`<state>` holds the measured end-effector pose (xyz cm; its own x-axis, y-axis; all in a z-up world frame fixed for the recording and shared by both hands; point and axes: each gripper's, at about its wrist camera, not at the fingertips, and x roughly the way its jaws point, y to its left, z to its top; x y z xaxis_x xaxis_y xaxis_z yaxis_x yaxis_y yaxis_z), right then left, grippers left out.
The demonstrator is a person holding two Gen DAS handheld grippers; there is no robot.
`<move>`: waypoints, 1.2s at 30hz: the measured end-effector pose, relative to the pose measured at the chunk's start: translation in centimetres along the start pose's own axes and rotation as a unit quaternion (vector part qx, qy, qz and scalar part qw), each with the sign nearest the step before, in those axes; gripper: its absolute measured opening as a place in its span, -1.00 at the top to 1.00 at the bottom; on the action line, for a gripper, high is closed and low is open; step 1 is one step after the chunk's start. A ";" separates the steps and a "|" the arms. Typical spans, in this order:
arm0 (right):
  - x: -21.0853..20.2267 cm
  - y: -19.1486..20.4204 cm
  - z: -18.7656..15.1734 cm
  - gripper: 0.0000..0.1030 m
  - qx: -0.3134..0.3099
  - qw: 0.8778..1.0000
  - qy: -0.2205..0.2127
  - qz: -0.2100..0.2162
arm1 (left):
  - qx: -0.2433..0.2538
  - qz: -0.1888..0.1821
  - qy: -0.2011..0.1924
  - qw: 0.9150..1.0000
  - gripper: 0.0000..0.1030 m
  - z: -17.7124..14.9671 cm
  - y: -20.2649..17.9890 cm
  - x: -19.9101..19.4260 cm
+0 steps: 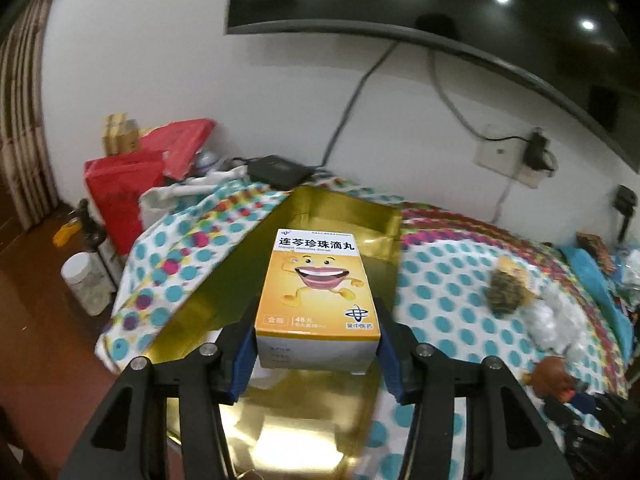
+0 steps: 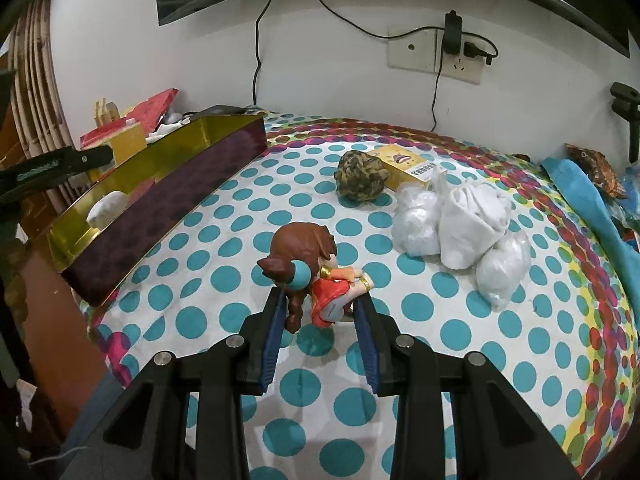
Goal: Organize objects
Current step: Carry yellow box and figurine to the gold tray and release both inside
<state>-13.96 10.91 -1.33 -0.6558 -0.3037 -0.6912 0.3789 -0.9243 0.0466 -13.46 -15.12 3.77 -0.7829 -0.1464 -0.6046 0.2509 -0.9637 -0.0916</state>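
Keeping the left hand-held gripper (image 1: 316,344) clamped on the medicine box (image 1: 318,300), lower it level into the gold tray (image 1: 352,208) while the right hand-held gripper (image 2: 320,312) grips the figurine (image 2: 312,272).

The box (image 1: 316,292) in the centre of the left view is orange-yellow, with a white top band, black characters and a red laughing mouth. The tray (image 1: 344,212) behind it is shiny gold inside; in the right view, at the left, its outer wall (image 2: 168,216) is dark purple. The cloth (image 2: 440,340) is white with teal dots and a red-pink dotted border. The doll (image 2: 316,268) has brown hair and a red dress. The bundle (image 2: 472,232) is white. The ball (image 2: 360,178) is mottled olive and black.
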 end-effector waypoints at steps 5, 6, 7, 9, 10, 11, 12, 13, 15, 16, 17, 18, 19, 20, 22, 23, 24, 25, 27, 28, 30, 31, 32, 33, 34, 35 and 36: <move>-0.2 0.6 0.3 0.37 -0.005 1.000 -0.003 0.002 | 0.004 0.030 0.014 0.999 -0.02 -0.5 1.1 1.0; -0.2 0.8 0.4 0.37 -0.007 1.000 -0.003 0.002 | 0.005 0.031 0.018 0.999 -0.02 -0.6 1.1 1.2; -0.2 1.1 0.5 0.37 -0.007 1.000 -0.003 0.005 | 0.006 0.032 0.022 0.999 -0.03 -0.7 1.0 1.3; -0.2 1.4 0.7 0.37 -0.007 1.000 -0.004 0.009 | 0.007 0.037 0.026 0.999 -0.03 -1.0 0.9 1.5; -0.2 1.6 0.8 0.37 -0.007 1.000 -0.005 0.010 | 0.009 0.037 0.028 0.999 -0.03 -1.0 0.9 1.5; -0.2 1.8 0.9 0.37 -0.009 1.000 -0.005 0.011 | 0.012 0.039 0.027 0.999 -0.03 -1.1 0.8 1.6; -0.2 2.0 1.0 0.37 -0.011 1.000 -0.005 0.012 | 0.013 0.040 0.028 0.999 -0.03 -1.1 0.8 1.6; -0.1 2.3 1.0 0.37 -0.013 1.000 -0.005 0.013 | 0.012 0.040 0.029 0.999 -0.03 -1.1 0.8 1.6; -0.1 2.7 1.2 0.37 -0.017 1.000 -0.005 0.016 | 0.009 0.039 0.030 0.999 -0.03 -1.1 1.0 1.7; -0.1 3.0 1.2 0.37 -0.019 1.000 -0.006 0.017 | 0.008 0.040 0.031 0.999 -0.03 -1.1 1.0 1.8; -0.2 3.2 1.3 0.37 -0.022 1.000 -0.006 0.018 | 0.007 0.042 0.033 0.999 -0.03 -1.1 1.1 1.9; -0.1 3.4 1.4 0.37 -0.025 1.000 -0.007 0.017 | 0.004 0.044 0.035 0.998 -0.05 -1.1 1.2 2.0; -0.1 3.7 1.6 0.37 -0.027 0.999 -0.006 0.019 | 0.001 0.045 0.035 0.998 -0.05 -1.2 1.4 2.0; 0.0 3.9 1.7 0.37 -0.027 0.999 -0.006 0.021 | -0.001 0.044 0.037 0.998 -0.05 -1.2 1.5 2.1; 0.1 4.4 2.1 0.37 -0.029 0.999 -0.008 0.025 | -0.002 0.046 0.039 0.998 -0.08 -1.3 1.5 2.3; 0.2 4.6 2.3 0.37 -0.031 0.999 -0.008 0.027 | -0.005 0.045 0.040 0.998 -0.08 -1.3 1.6 2.3; 0.3 5.0 2.6 0.37 -0.033 0.999 -0.008 0.029 | -0.007 0.040 0.041 0.998 -0.08 -1.3 1.6 2.3; 0.4 5.3 2.8 0.37 -0.034 0.999 -0.009 0.030 | -0.007 0.040 0.042 0.998 -0.08 -1.3 1.6 2.3; 0.6 5.9 3.3 0.37 -0.036 0.999 -0.009 0.036 | -0.005 0.042 0.038 0.998 -0.14 -1.3 1.4 2.1; 0.8 6.3 3.7 0.37 -0.038 0.999 -0.010 0.038 | -0.006 0.042 0.038 0.998 -0.22 -1.3 1.4 2.0; 1.1 7.1 4.7 0.37 -0.040 0.998 -0.013 0.043 | -0.010 0.037 0.036 0.999 -0.39 -1.2 1.5 1.9; 1.3 7.4 5.1 0.37 -0.040 0.998 -0.014 0.045 | -0.011 0.041 0.036 0.998 -0.52 -1.2 1.5 1.8; 1.5 7.9 5.6 0.37 -0.042 0.998 -0.016 0.047 | -0.011 0.044 0.035 0.998 -0.56 -1.1 1.6 1.8; 1.8 8.3 6.1 0.37 -0.043 0.998 -0.016 0.049 | -0.011 0.045 0.035 0.998 -0.57 -1.0 1.6 1.7; 2.0 8.5 6.6 0.37 -0.043 0.998 -0.016 0.051 | -0.012 0.044 0.034 0.998 -0.59 -0.9 1.7 1.6; 2.3 8.9 7.1 0.37 -0.044 0.997 -0.017 0.053 | -0.013 0.044 0.031 0.998 -0.62 -0.8 1.8 1.4; 2.4 9.0 7.5 0.37 -0.045 0.997 -0.017 0.053 | -0.013 0.046 0.030 0.998 -0.64 -0.7 1.9 1.3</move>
<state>-17.04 0.07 2.82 -0.6305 -0.4077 -0.6605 0.5032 -0.8626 0.0521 -13.61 -16.99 2.29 -0.7203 -0.2187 -0.6583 0.3347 -0.9408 -0.0537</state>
